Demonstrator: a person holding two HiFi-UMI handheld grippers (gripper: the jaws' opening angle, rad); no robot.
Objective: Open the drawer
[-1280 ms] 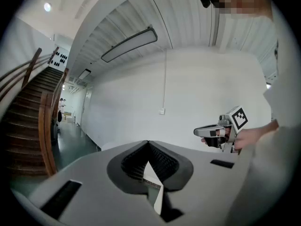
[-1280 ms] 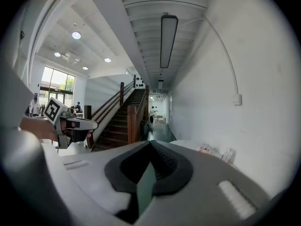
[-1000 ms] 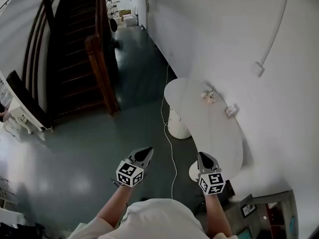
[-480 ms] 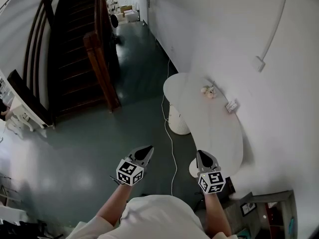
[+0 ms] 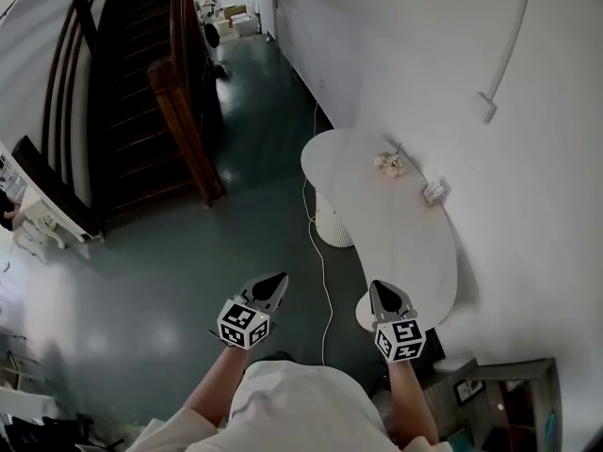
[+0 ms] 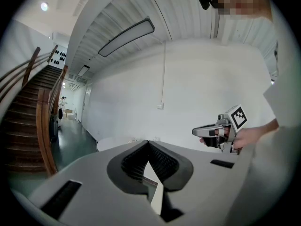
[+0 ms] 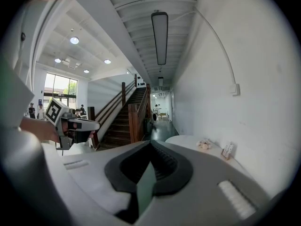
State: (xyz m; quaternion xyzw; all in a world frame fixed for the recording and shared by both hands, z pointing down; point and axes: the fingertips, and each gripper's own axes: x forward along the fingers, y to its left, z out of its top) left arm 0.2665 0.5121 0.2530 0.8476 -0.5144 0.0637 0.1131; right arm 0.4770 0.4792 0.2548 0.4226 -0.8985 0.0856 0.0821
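No drawer shows plainly in any view. Both grippers are held out at waist height over the dark green floor. In the head view, my left gripper (image 5: 273,285) and my right gripper (image 5: 382,292) point forward, side by side. The left gripper (image 6: 148,143) has its jaws shut with nothing between them. The right gripper (image 7: 150,143) also has its jaws closed tip to tip and empty. Each gripper view shows the other gripper off to the side: the right gripper (image 6: 207,131) and the left gripper (image 7: 87,124).
A white oblong table (image 5: 396,229) stands against the white wall ahead right, bearing a small ornament (image 5: 386,163) and a card (image 5: 432,192). A cable (image 5: 321,271) runs across the floor. A dark staircase (image 5: 141,92) rises at left. A dark cabinet (image 5: 513,398) sits low right.
The table and stairs have drifted slightly up and left in the head view as the person moved. Both grippers have stayed shut and side by side.
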